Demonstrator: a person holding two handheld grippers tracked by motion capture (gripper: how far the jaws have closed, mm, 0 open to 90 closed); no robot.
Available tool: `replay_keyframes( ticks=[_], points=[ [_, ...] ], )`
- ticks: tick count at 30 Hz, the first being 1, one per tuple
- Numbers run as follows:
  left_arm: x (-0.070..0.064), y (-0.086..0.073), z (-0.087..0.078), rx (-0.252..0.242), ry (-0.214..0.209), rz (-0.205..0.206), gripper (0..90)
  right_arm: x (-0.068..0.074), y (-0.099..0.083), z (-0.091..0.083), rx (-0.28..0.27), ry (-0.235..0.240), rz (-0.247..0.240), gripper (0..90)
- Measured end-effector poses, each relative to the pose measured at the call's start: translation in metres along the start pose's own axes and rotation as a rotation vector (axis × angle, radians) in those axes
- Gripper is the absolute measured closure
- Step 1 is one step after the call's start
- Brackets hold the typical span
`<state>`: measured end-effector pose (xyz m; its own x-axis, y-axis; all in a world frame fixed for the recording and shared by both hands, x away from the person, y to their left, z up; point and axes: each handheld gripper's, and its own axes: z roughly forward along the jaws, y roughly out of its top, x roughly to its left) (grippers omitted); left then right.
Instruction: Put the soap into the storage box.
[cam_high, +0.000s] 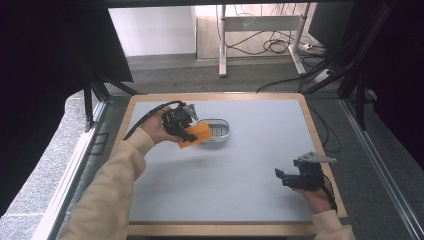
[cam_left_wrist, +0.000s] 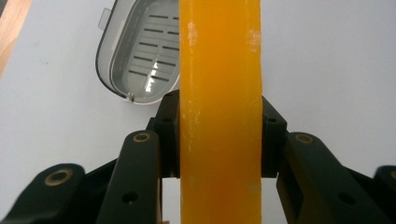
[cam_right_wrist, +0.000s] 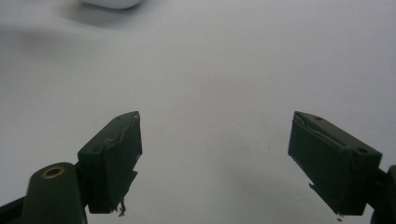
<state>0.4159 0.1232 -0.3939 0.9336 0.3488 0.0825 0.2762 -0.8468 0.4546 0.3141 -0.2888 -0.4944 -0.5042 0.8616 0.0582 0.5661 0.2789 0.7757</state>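
Note:
My left gripper (cam_high: 187, 131) is shut on an orange bar of soap (cam_high: 196, 135), held just left of a white oval soap dish (cam_high: 217, 133) with a slotted grey tray inside. In the left gripper view the orange soap (cam_left_wrist: 219, 112) stands upright between the two black jaws, with the soap dish (cam_left_wrist: 135, 56) lying on the table behind it at upper left. My right gripper (cam_high: 284, 178) rests near the table's front right corner, open and holding nothing. Its fingertips (cam_right_wrist: 116, 149) stand wide apart over bare table.
The grey table mat (cam_high: 240, 170) has a wooden border (cam_high: 220, 96). A white rounded object (cam_right_wrist: 112, 3) shows at the top edge of the right gripper view. Beyond the table stand a desk frame (cam_high: 222, 45) and floor cables (cam_high: 275, 45).

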Motion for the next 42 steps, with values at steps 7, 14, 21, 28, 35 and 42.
replay_keyframes(
  ticks=[7, 14, 21, 28, 35, 42],
  points=[
    [0.004, 0.007, 0.001, 0.0, 0.007, 0.013, 62.0, 0.0, 0.0, 0.001, 0.0, -0.003, -0.003, 17.9],
    [0.012, 0.011, 0.004, -0.005, -0.003, 0.018, 62.0, 0.0, 0.0, 0.001, -0.003, -0.006, -0.004, 17.9],
    [0.02, 0.015, 0.008, 0.007, -0.013, 0.028, 62.0, -0.001, 0.0, -0.001, -0.011, -0.012, -0.006, 17.9],
    [0.024, 0.019, 0.01, 0.018, -0.014, 0.041, 62.0, -0.002, 0.0, -0.002, -0.011, -0.014, -0.002, 17.9],
    [0.03, 0.026, 0.015, 0.021, -0.022, 0.054, 62.0, 0.0, 0.0, 0.0, -0.009, -0.012, -0.007, 17.9],
    [0.039, 0.035, 0.024, 0.033, -0.032, 0.076, 62.0, -0.002, -0.001, 0.0, -0.006, -0.013, -0.005, 17.8]
  ],
)
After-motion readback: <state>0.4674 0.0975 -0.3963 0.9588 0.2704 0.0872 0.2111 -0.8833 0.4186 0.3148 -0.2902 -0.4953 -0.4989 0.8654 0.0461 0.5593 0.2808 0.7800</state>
